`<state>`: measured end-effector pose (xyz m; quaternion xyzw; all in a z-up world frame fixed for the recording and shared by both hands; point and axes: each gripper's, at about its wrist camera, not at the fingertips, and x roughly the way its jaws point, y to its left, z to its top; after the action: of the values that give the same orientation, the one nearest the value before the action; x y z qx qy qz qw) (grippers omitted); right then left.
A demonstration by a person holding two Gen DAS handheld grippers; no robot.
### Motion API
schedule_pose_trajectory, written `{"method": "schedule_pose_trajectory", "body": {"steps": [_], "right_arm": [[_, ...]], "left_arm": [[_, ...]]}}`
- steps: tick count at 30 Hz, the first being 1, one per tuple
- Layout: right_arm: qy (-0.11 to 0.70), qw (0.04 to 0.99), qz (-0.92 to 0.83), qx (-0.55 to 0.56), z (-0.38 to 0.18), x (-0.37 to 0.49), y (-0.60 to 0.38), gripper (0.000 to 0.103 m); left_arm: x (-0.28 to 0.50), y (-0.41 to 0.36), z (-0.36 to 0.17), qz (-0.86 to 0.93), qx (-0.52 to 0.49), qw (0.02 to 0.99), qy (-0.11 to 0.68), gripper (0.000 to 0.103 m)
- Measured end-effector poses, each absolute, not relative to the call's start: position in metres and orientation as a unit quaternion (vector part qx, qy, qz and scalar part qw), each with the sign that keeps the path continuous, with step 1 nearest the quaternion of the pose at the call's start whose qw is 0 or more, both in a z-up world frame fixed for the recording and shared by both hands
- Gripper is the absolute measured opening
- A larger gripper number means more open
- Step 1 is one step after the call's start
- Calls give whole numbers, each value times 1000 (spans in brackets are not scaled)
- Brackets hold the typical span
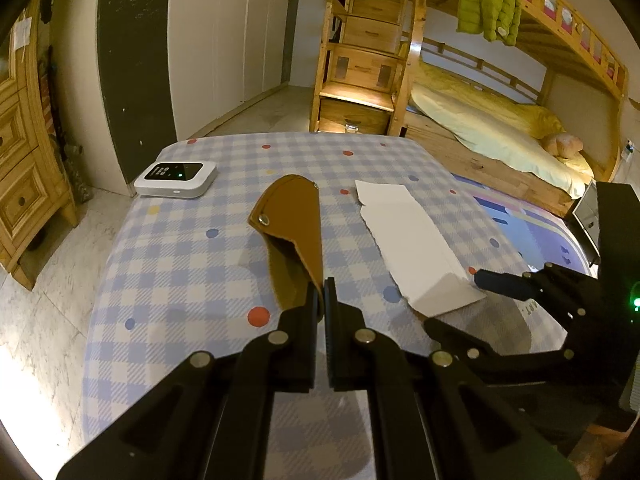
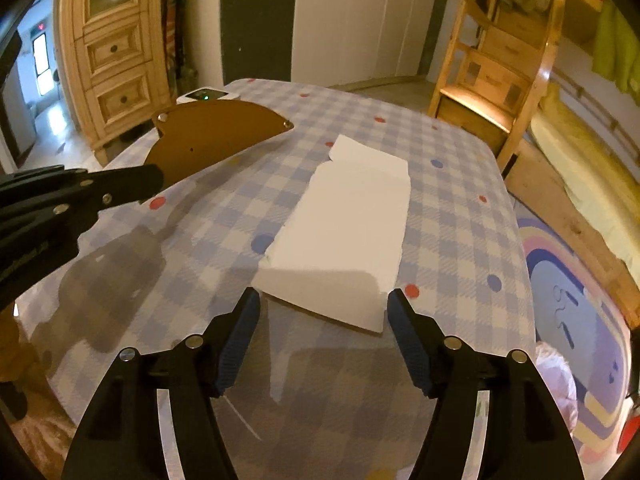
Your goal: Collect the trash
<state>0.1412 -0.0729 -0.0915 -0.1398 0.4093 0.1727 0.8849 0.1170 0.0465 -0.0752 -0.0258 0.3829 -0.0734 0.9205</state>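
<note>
Your left gripper (image 1: 322, 296) pinches the brown leather snap pouch (image 1: 294, 232); your wide-open right gripper (image 2: 322, 308) faces the torn white paper (image 2: 348, 224) at twelve o'clock, lying flat enough to slip away.

The table (image 1: 192, 248) wears a matt checked cloth with coloured dots. The brown pouch (image 1: 294, 216) looks like smooth leather with shiny metal snaps. The white sheet (image 2: 352, 216) is matt paper, torn rough along one edge. The small device (image 1: 176, 179) is glossy white plastic with a black face.
</note>
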Motion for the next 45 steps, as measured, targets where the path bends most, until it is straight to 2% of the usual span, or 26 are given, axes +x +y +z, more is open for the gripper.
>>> {"method": "schedule_pose_trajectory", "body": {"steps": [4,6,10,12,15,28,37,45], "right_arm": [[413,881,190,-128,-92,150,-70,50],[419,880,195,-113,-92,155,-72,38],[424,881,188,-95,-89,164,-76,24],[415,887,183,-87,-84,163,-79,9],[404,894,172,-87,-79,162,-83,0],[316,941,112,-37,-37,138,-130,0],[273,960,13,67,-26,112,-224,0],[265,949,-87,149,-54,90,-308,0]], "left_arm": [[118,48,-76,-71,-29,920,385,1],[118,48,-77,-71,-28,919,386,1],[118,49,-77,-71,-27,919,388,1],[118,49,-77,-72,-27,919,388,1],[117,49,-77,-73,-28,919,387,1],[112,10,-70,-134,-22,918,374,1],[122,-77,-60,-227,-1,907,354,2],[127,-169,-72,-301,25,881,364,2]]}}
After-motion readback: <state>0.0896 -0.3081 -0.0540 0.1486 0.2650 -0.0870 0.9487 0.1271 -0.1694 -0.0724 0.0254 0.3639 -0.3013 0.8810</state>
